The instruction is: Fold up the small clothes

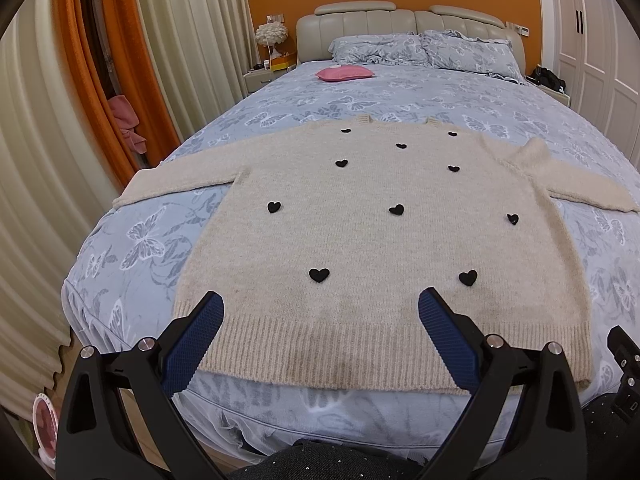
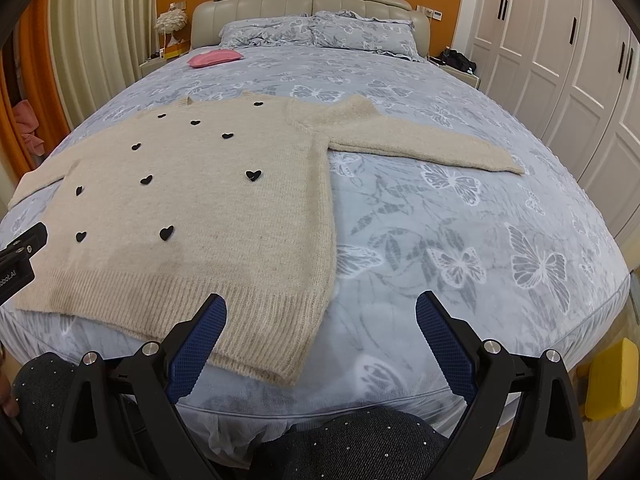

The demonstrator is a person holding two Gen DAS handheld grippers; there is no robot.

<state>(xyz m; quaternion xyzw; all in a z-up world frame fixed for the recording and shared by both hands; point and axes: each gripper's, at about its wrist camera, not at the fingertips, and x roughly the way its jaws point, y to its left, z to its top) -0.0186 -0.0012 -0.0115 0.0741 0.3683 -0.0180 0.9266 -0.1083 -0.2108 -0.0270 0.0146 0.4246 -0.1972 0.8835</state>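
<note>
A cream knitted sweater (image 1: pixel 360 232) with small black hearts lies flat on the bed, both sleeves spread out to the sides and its ribbed hem (image 1: pixel 340 352) nearest me. My left gripper (image 1: pixel 320 300) hovers open above the middle of the hem, with nothing between its blue pads. In the right wrist view the same sweater (image 2: pixel 200 208) fills the left half. My right gripper (image 2: pixel 320 304) is open over the sweater's lower right corner (image 2: pixel 288 320), and it holds nothing. The right sleeve (image 2: pixel 420 140) stretches away to the right.
The bed (image 2: pixel 480 240) has a blue-grey butterfly cover, a pink cushion (image 1: pixel 344 73) and pillows (image 1: pixel 424 50) near the headboard. Curtains (image 1: pixel 40 160) hang on the left, white wardrobe doors (image 2: pixel 560 60) stand on the right. A person's dark speckled clothing (image 2: pixel 352 440) shows at the bottom edge.
</note>
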